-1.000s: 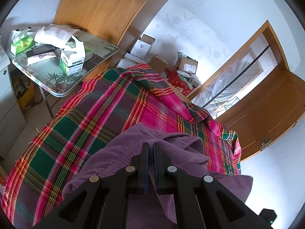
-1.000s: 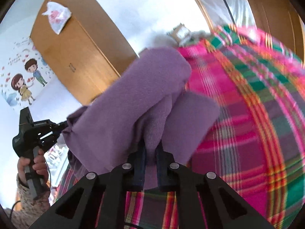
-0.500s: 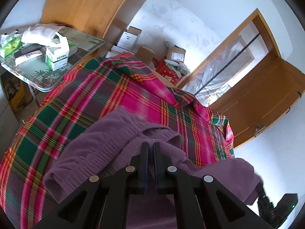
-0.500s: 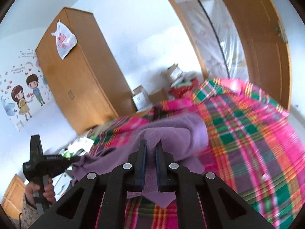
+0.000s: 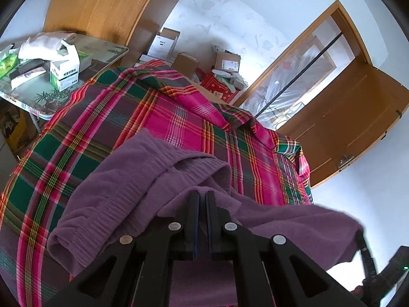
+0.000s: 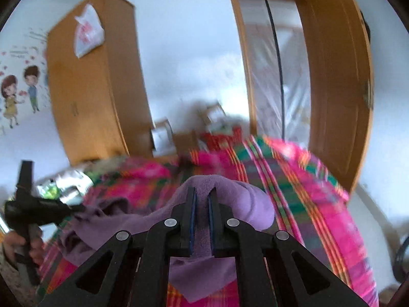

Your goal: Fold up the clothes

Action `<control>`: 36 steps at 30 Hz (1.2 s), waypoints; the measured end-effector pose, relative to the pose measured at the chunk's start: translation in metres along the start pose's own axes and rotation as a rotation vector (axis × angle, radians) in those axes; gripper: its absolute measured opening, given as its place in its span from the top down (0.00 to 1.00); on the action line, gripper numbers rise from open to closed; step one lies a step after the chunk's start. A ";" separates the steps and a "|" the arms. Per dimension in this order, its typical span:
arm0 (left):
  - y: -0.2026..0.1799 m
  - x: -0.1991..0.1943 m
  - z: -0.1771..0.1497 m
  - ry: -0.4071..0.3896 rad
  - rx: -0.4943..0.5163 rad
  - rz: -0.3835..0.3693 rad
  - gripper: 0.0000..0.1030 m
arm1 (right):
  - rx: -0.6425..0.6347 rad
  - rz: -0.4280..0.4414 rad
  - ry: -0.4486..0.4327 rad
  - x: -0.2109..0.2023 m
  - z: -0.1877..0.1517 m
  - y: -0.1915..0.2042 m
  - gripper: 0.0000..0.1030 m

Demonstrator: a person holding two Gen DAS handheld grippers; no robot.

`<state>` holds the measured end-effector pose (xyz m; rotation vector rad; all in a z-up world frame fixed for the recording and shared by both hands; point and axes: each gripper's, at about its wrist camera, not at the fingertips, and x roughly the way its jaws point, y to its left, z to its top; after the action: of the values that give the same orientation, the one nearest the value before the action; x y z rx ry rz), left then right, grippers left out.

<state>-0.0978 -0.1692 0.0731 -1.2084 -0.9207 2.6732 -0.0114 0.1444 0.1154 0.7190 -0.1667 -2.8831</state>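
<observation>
The right wrist view is motion-blurred: the boxes (image 6: 163, 135) at centre are smeared. The purple garment (image 6: 202, 276) is cut off at the lower edge.

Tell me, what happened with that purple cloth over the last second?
The purple garment came down: a second ago it hung high in front of the right hand-held gripper, hiding much of the plaid blanket; now it lies low and stretched across the blanket towards the left hand-held gripper. Nothing was let go: both remain shut on the cloth. The side table and its boxes look unchanged.
</observation>
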 end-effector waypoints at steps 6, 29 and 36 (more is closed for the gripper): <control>0.000 0.005 -0.001 0.014 0.004 0.000 0.95 | 0.041 -0.058 0.138 0.027 -0.020 -0.022 0.91; -0.021 -0.002 0.013 -0.011 0.024 -0.049 0.95 | -0.234 0.214 0.194 0.029 -0.063 0.065 0.57; -0.022 -0.005 0.028 -0.041 0.032 -0.056 0.95 | -0.347 0.163 0.249 0.057 -0.078 0.091 0.56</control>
<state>-0.1176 -0.1665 0.1027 -1.1088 -0.8991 2.6671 -0.0115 0.0391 0.0347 0.9333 0.2852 -2.5445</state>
